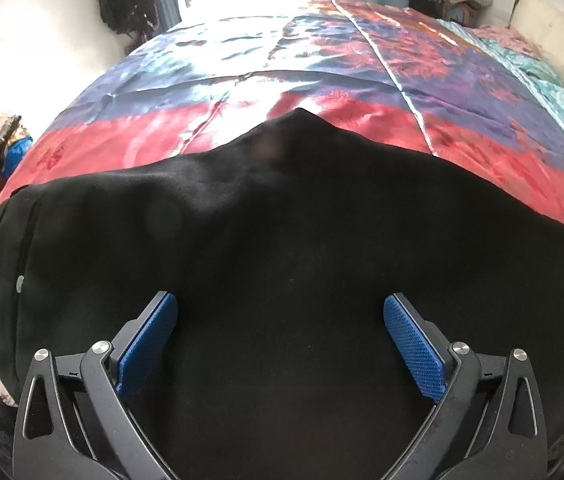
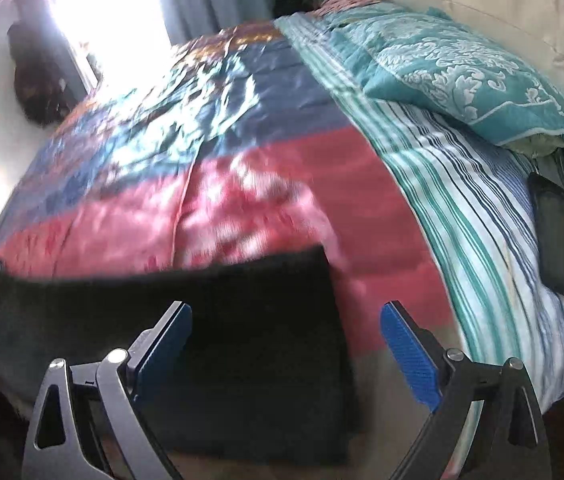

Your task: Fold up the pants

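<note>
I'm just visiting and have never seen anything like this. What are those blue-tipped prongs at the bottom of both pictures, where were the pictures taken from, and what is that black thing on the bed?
There is no robot here: a person holds a two-fingered tool in each hand, and a small wide-angle camera on each looks forward along its fingers. One picture comes from the left tool, the other from the right tool. Both stand open and hold nothing. The black thing is a pair of black pants spread on a shiny red and blue bedspread, waiting to be folded. A teal patterned pillow lies to the right on a striped sheet. The right picture is blurred.
</note>
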{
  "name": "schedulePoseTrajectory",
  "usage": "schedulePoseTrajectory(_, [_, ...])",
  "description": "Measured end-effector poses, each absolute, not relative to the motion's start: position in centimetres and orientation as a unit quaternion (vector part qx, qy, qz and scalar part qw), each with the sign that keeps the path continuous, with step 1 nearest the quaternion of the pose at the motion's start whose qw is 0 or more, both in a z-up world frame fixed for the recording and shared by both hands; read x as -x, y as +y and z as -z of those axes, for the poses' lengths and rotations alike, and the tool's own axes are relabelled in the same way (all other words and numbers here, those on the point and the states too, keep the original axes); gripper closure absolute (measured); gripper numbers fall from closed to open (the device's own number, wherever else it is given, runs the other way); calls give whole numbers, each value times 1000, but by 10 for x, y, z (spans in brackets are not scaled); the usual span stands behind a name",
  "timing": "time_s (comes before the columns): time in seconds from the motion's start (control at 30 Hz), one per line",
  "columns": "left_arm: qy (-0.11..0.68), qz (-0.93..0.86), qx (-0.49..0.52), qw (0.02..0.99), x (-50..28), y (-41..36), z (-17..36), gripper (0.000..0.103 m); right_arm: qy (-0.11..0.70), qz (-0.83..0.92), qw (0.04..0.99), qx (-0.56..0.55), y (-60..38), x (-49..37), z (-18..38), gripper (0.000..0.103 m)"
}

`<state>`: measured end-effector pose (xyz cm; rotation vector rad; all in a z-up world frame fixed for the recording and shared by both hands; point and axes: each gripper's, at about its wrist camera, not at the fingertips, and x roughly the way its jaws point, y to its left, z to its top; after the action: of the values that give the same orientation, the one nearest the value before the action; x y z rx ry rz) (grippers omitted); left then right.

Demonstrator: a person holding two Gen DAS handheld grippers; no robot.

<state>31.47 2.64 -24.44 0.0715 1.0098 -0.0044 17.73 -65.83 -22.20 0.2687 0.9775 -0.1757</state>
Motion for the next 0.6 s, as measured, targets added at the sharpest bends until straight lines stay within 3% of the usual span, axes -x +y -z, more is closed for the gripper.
schedulePoseTrajectory(0.2, [478,-4,-38,877,-313,24,246,0,486,34,864,-129,-660,-171,229,10])
schedulePoseTrajectory(0.33, [480,3,-33,877,-314,27,247,0,512,13,840,-177,-674,-181,246,23])
schedulePoseTrajectory(0.6, [476,5,-32,879,-314,27,248,0,519,-5,817,-249,-695,-189,268,31])
